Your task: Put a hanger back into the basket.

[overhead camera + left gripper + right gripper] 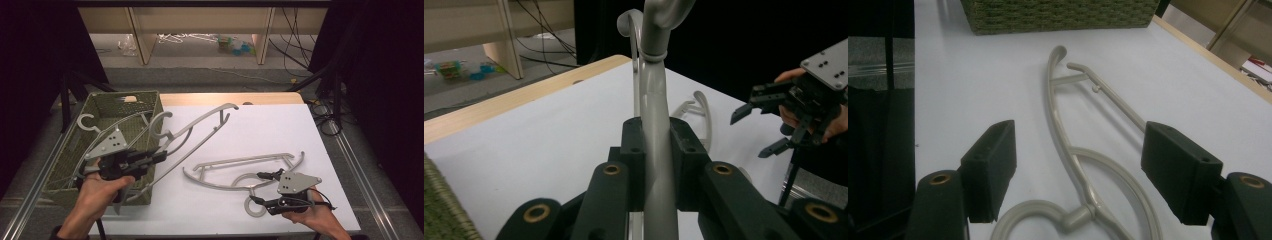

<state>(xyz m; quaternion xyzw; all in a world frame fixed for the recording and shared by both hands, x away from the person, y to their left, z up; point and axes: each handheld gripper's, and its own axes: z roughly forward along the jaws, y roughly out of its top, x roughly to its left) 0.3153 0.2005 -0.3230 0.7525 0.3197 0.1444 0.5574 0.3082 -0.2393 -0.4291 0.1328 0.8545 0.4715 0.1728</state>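
Hanger (pixel 200 131) is clamped tight in the left gripper (pixel 159 156) beside the basket (pixel 102 107). Right gripper (pixel 260 187) jaws stand apart over another hanger (pixel 240 162).

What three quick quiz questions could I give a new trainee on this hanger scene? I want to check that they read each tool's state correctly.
1. True or false: the left tool is shut on a grey hanger.
2. The hanger on the table lies: A) inside the green basket, B) flat on the white table, C) clamped in the right tool.
3. Fill in: in the right gripper view, the right tool's jaws stand ____ on either side of the hanger on the table.

Key: 1 true; 2 B; 3 open.
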